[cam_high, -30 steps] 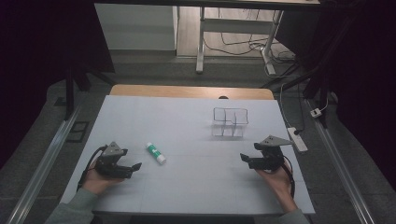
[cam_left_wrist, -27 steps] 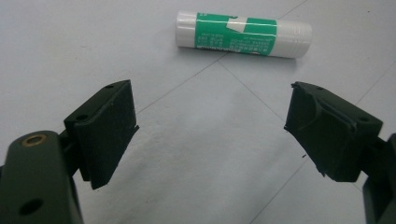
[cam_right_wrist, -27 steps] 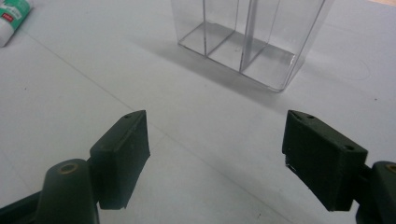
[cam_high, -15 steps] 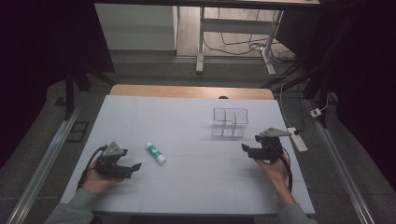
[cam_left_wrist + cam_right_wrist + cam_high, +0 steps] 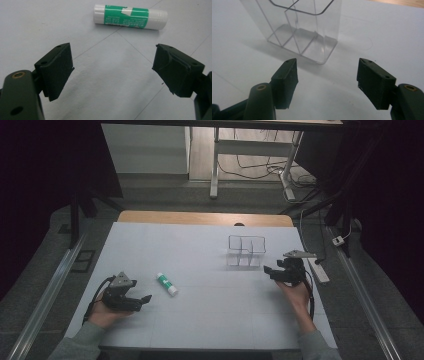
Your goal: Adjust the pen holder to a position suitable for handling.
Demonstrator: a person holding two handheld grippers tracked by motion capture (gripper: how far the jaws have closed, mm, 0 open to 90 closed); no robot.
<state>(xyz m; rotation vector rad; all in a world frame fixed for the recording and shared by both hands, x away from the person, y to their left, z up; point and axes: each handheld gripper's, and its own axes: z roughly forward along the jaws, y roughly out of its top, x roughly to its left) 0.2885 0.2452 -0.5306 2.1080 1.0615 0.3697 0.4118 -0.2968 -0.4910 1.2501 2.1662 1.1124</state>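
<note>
A white glue stick with a green label (image 5: 166, 284) (image 5: 130, 16) lies flat on the pale table sheet, left of centre. My left gripper (image 5: 142, 299) (image 5: 113, 72) rests low on the sheet just short of it, jaws wide open and empty. A clear plastic organiser with compartments (image 5: 246, 251) (image 5: 303, 27) stands upright right of centre. My right gripper (image 5: 268, 270) (image 5: 327, 83) sits close to its right front corner, pointing at it. Its jaws have just been closing somewhat, but they stand apart with nothing between them.
The pale sheet (image 5: 200, 320) covers a wooden table whose far edge (image 5: 205, 218) shows behind it. A white power strip (image 5: 320, 270) lies at the sheet's right edge beside my right hand. Desk legs and cables stand on the floor beyond.
My right gripper has moved away from the near edge toward the clear organiser and its jaws have narrowed a little. The left gripper and the glue stick have stayed put.
</note>
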